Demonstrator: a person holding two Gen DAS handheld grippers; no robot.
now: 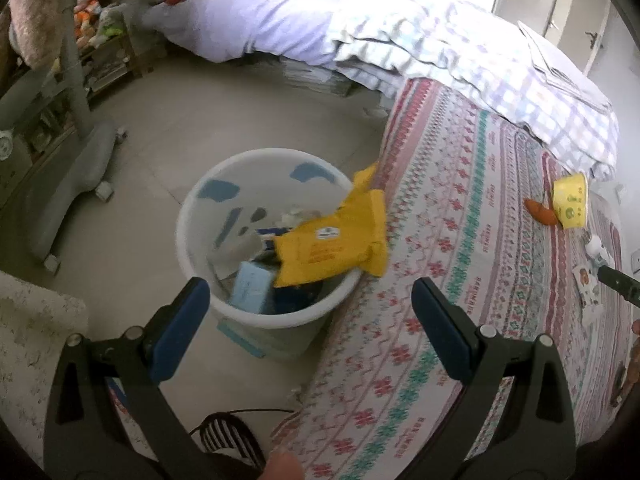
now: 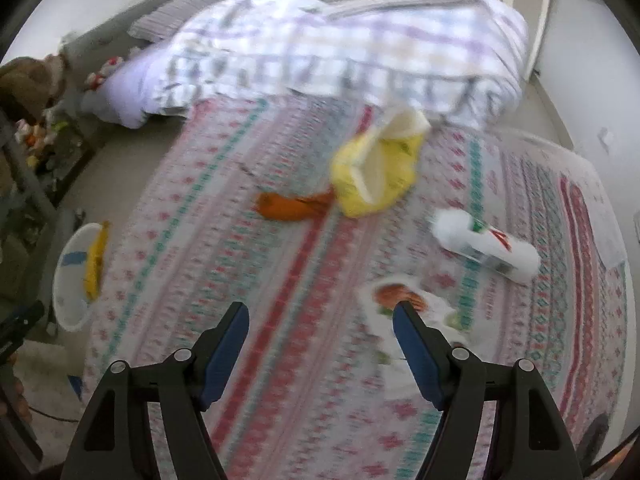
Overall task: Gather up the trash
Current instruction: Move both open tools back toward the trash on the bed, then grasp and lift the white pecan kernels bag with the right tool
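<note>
A white bin (image 1: 200, 248) stands on the floor beside the patterned bed (image 1: 460, 240). A yellow wrapper (image 1: 336, 236) lies across the bin's right rim, over other trash inside. My left gripper (image 1: 308, 292) hangs open above the bin's near rim, nothing between its fingers. In the right wrist view my right gripper (image 2: 320, 320) is open over the bed cover (image 2: 280, 280), holding nothing. Ahead of it lie a yellow carton (image 2: 376, 172), an orange wrapper (image 2: 292, 206), a white bottle (image 2: 488, 246) and a white printed wrapper (image 2: 400, 294) by the right fingertip (image 2: 404, 312).
A checked quilt (image 1: 460, 52) is heaped on the far part of the bed. A grey chair base on wheels (image 1: 68, 184) stands left of the bin. A low shelf with toys (image 1: 100, 40) lines the far left wall. A fingertip (image 1: 284, 466) shows at the bottom edge.
</note>
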